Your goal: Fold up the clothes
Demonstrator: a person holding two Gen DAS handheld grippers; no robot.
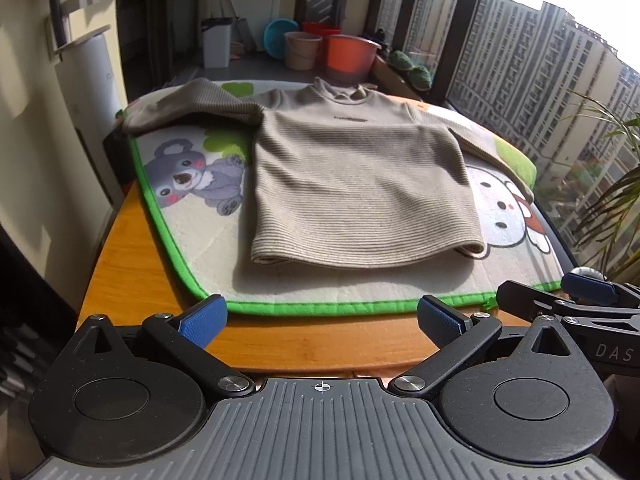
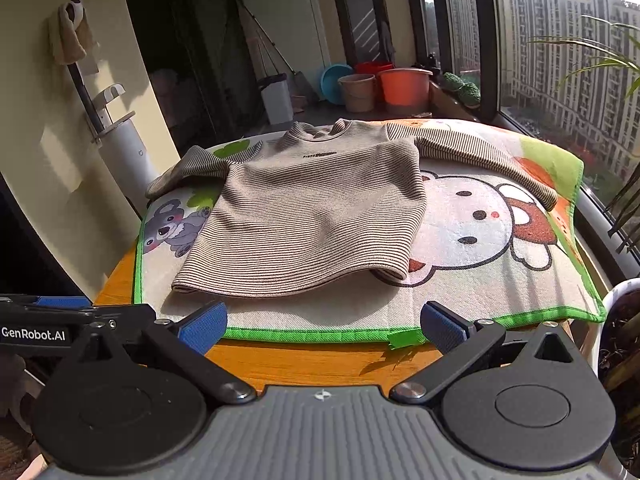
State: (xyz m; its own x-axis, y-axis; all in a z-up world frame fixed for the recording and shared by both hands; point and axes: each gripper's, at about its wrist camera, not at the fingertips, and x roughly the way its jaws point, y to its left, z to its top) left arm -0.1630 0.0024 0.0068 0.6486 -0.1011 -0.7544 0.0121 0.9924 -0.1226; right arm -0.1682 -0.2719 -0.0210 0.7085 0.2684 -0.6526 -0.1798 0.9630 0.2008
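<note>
A beige striped long-sleeved sweater lies flat, front up, on a cartoon-printed mat with a green border; it also shows in the right wrist view. Both sleeves are spread out sideways. My left gripper is open and empty, over the table's near edge, short of the mat. My right gripper is open and empty, also at the near edge in front of the hem. The right gripper's body shows at the right edge of the left wrist view.
The mat lies on a wooden table. Behind it stand buckets, a white bin and brooms. A window and potted plant are on the right, a wall on the left.
</note>
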